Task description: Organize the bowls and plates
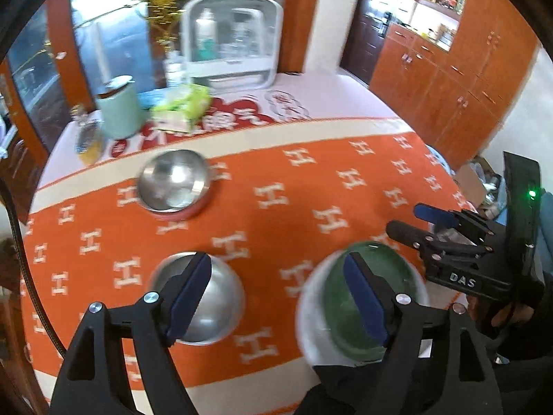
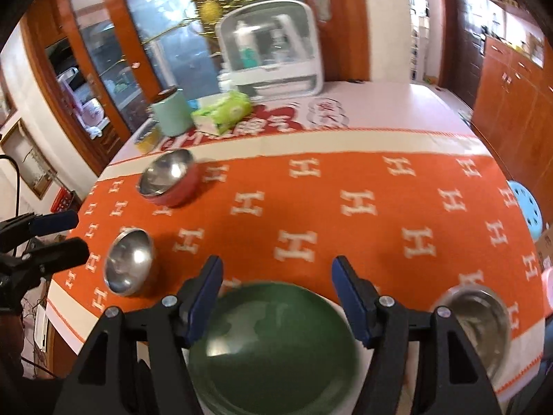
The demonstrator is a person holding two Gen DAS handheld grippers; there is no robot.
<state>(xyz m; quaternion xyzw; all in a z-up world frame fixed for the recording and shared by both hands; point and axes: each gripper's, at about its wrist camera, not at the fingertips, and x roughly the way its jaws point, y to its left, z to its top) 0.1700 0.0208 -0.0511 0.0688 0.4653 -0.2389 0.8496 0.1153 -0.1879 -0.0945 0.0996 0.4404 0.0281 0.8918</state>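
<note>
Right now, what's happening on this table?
A person holds two grippers over the orange cloth, sorting dishes. Left gripper and right gripper are both open and empty. A green plate lies near the front edge. Three steel bowls sit apart: a red-sided bowl, a plain bowl and a right-hand bowl. Nothing is stacked yet.

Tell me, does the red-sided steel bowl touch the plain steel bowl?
Apart. The right wrist view shows orange cloth between the red-sided steel bowl and the plain steel bowl.

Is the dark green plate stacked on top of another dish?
Yes, the dark green plate sits on a larger white plate, whose rim shows around it.
</note>
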